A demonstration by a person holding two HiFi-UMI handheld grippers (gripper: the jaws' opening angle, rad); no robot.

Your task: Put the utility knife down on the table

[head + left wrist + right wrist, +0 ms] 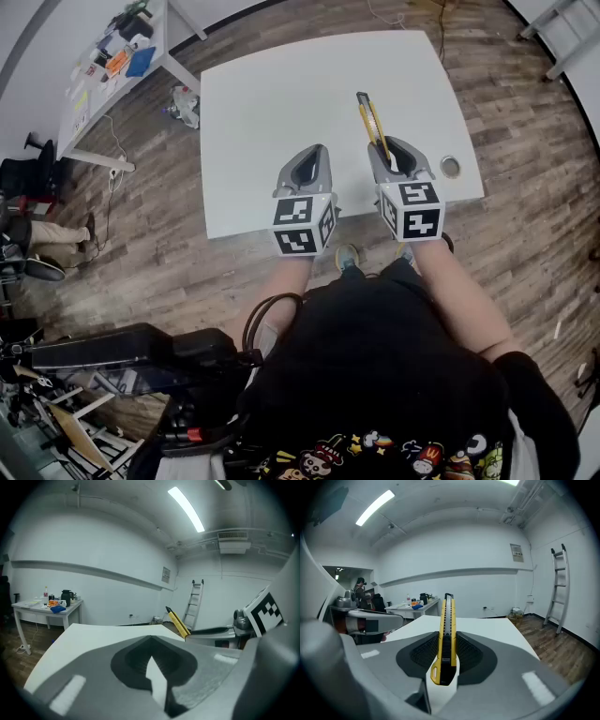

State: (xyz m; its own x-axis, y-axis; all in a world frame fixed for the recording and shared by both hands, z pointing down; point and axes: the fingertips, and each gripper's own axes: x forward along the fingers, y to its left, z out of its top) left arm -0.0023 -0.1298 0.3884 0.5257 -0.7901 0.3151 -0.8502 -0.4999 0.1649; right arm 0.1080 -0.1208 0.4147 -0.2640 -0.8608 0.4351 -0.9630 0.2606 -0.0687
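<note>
A yellow and black utility knife (371, 118) sticks out forward from my right gripper (388, 150), which is shut on its rear end over the white table (281, 103). In the right gripper view the utility knife (446, 634) stands upright between the two jaws, held above the tabletop. My left gripper (307, 169) hovers over the table's near edge, jaws closed together with nothing between them. From the left gripper view the knife (177, 621) shows at the right, next to the right gripper (220, 631).
A small round metal grommet (450, 167) sits in the table's near right corner. A second white table (108, 66) with clutter stands at the far left. A ladder (558, 588) leans on the wall to the right. Cables and equipment (141, 361) lie on the wooden floor behind.
</note>
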